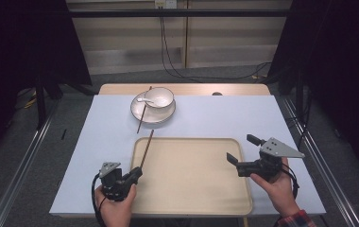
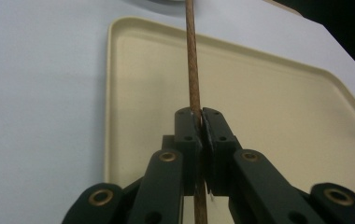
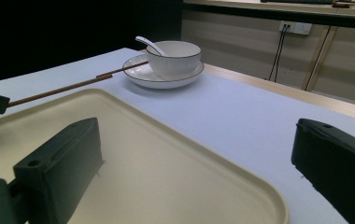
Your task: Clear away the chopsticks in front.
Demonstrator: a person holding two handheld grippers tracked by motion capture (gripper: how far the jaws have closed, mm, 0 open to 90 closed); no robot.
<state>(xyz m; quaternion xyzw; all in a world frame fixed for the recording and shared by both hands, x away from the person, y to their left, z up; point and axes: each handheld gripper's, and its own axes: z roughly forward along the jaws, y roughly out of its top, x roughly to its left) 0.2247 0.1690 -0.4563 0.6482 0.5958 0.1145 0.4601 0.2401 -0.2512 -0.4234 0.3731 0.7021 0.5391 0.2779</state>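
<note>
A brown chopstick (image 1: 147,147) slants over the left rim of the beige tray (image 1: 192,189), its far tip pointing at the plate. My left gripper (image 1: 139,171) is shut on its near end. In the left gripper view the black jaws (image 2: 201,123) pinch the chopstick (image 2: 192,60) above the tray (image 2: 269,102). A second chopstick (image 1: 142,116) leans on the white plate (image 1: 151,116), which carries a white bowl (image 1: 158,98) with a spoon (image 1: 145,100). My right gripper (image 1: 242,149) stands open over the tray's right edge, with nothing between its jaws (image 3: 194,154).
The tray lies on a pale blue table top (image 1: 215,118) with a wooden strip (image 1: 182,89) along the far edge. In the right gripper view the bowl (image 3: 173,58) and plate (image 3: 152,79) stand beyond the tray. Cables hang down the back wall.
</note>
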